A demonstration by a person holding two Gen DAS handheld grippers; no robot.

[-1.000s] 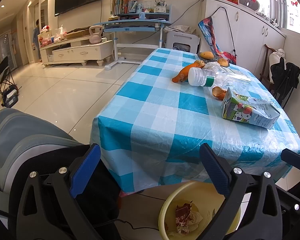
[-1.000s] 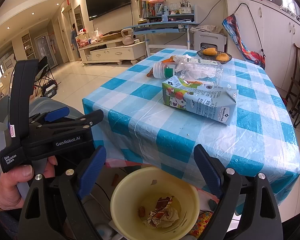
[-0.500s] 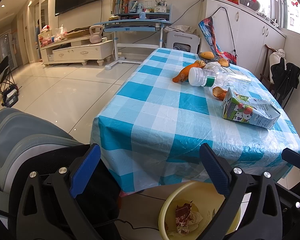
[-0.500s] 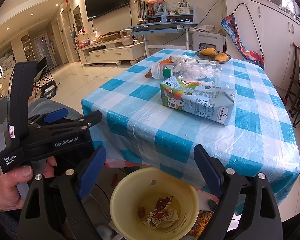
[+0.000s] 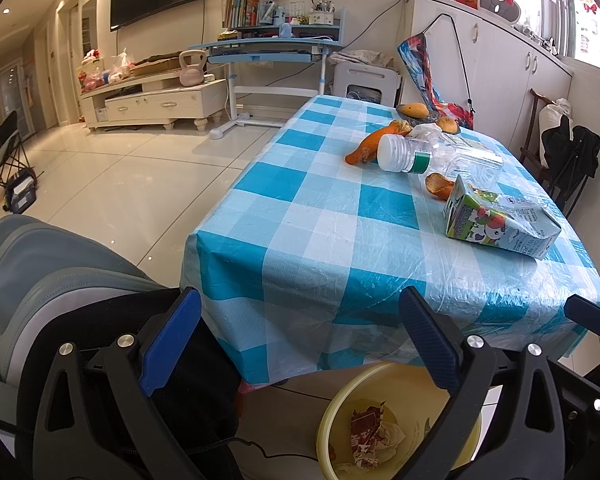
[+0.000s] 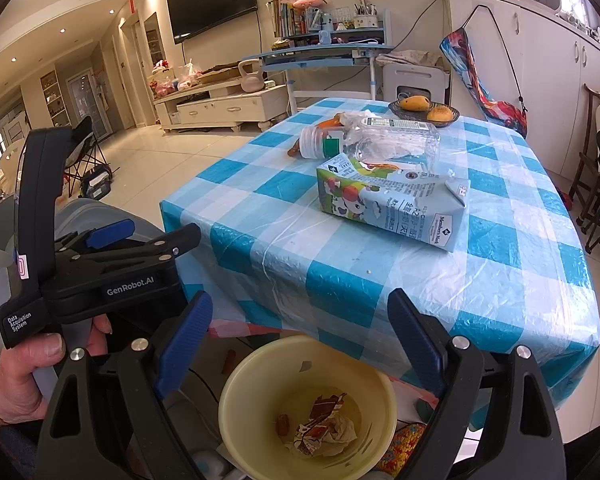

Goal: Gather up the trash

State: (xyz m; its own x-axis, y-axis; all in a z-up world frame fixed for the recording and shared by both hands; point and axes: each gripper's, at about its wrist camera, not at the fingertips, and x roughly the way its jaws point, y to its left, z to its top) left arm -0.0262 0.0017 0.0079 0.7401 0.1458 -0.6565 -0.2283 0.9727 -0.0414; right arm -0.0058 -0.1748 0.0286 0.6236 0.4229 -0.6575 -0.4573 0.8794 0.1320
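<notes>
Almost nothing had moved since the earlier frames: both views shifted only slightly, and the carton (image 6: 392,200) sat a little nearer in the right view. It lay on its side on the checked table (image 6: 500,280), near the front edge. Just behind it lay a clear bottle (image 6: 380,140), also on its side, white cap toward the left. Orange peel (image 5: 374,144) lay beside the cap, a second piece (image 5: 438,186) between bottle and carton. At the far end a dark bowl (image 6: 424,114) held two yellow-orange fruits.

Below the table's front edge stood the yellow bin (image 6: 308,404), open, holding crumpled paper and a torn brown wrapper (image 6: 320,424) at the bottom.

Right gripper (image 6: 300,344) hovered over the bin, jaws wide, empty. Left gripper (image 5: 296,336) was also spread wide, empty, held left of the bin; a hand (image 6: 24,376) gripped its handle.
</notes>
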